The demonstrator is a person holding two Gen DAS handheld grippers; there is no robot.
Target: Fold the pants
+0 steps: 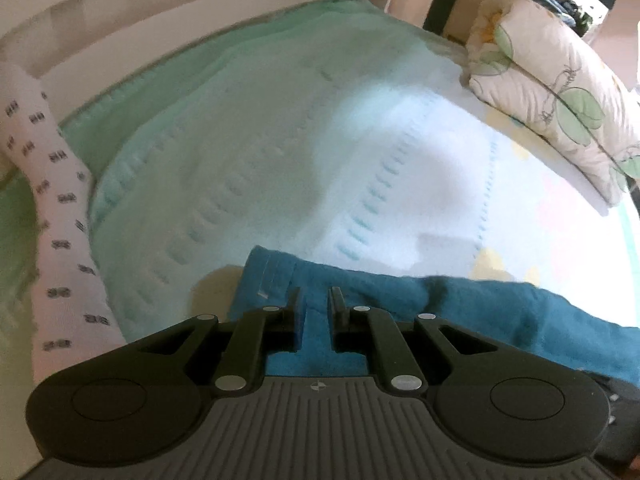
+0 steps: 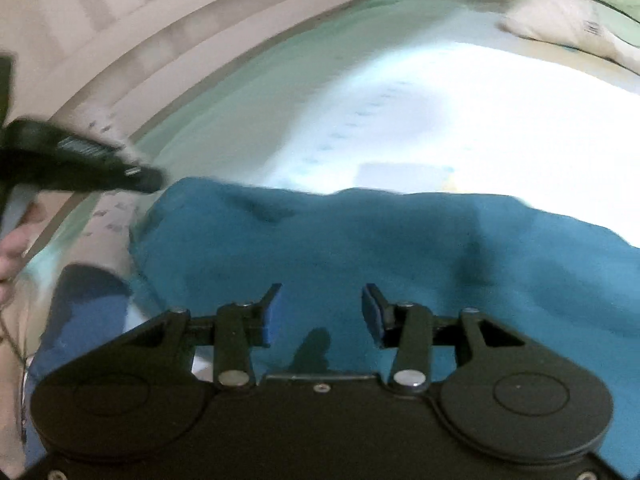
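Observation:
The teal pants [image 1: 480, 304] lie spread across the pale green bed sheet [image 1: 260, 140]. My left gripper [image 1: 316, 296] is shut on their near left edge, with teal cloth showing in the narrow slit between its fingers. In the right wrist view the same pants [image 2: 360, 240] fill the middle. There the left gripper's black body [image 2: 80, 156] reaches in from the left, its tip at the pants' raised corner. My right gripper [image 2: 322, 292] hovers over the pants, open, with only flat cloth seen beneath the gap.
A floral quilt or pillow [image 1: 552, 92] is stacked at the far right of the bed. A white roll with dark prints [image 1: 60, 220] runs along the left side. A beige bed rail [image 1: 160, 20] curves behind. A hand [image 2: 12, 252] shows at the left edge.

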